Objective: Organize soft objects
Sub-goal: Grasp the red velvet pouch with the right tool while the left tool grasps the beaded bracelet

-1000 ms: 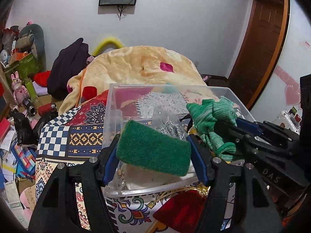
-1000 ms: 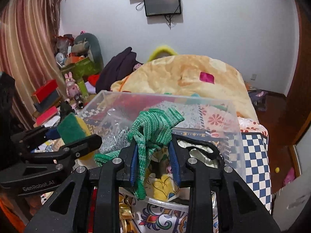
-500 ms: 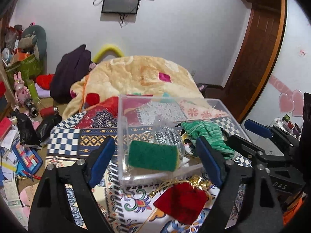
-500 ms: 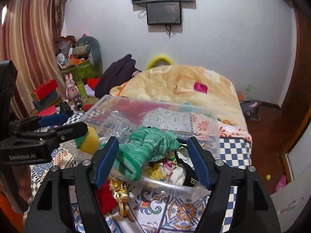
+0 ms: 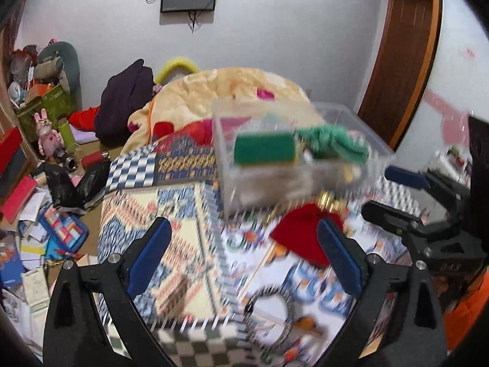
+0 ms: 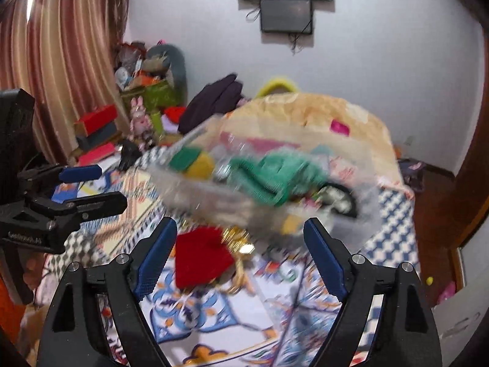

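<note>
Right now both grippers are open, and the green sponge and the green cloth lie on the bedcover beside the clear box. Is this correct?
Not quite. The green sponge and the green cloth lie inside the clear box, not beside it, as the left wrist view shows. Both the left gripper and the right gripper are open.

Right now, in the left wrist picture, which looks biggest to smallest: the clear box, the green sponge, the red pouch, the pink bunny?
1. clear box
2. red pouch, though it lies nearer the camera
3. green sponge
4. pink bunny, far off at the side
</note>
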A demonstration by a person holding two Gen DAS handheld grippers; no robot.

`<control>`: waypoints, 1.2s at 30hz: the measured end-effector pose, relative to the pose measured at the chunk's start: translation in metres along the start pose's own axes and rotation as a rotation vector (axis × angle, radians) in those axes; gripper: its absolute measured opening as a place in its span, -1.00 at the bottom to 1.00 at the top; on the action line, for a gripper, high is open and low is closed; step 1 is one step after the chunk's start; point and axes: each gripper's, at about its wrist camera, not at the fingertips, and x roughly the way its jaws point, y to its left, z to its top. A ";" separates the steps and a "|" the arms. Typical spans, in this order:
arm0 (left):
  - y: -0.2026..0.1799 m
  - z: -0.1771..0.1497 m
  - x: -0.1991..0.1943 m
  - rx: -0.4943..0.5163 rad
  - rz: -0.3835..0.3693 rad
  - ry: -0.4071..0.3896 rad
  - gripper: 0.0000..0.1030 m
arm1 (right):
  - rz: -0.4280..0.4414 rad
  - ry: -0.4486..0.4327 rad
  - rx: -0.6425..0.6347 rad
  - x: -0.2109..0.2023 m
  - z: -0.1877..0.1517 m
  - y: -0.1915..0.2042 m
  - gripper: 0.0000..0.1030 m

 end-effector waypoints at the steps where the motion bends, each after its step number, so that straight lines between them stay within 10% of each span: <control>1: 0.000 -0.007 0.001 0.010 0.010 0.009 0.89 | 0.008 0.017 -0.003 0.006 -0.003 0.002 0.61; 10: -0.004 -0.047 0.018 -0.004 -0.018 0.115 0.89 | -0.019 0.137 0.009 0.059 -0.009 0.011 0.55; 20: -0.011 -0.068 0.030 -0.031 -0.059 0.142 0.85 | 0.003 0.149 0.034 0.053 -0.014 0.003 -0.68; 36: -0.019 -0.069 0.024 0.006 -0.032 0.112 -0.60 | 0.046 0.032 0.039 -0.005 -0.022 -0.002 -0.78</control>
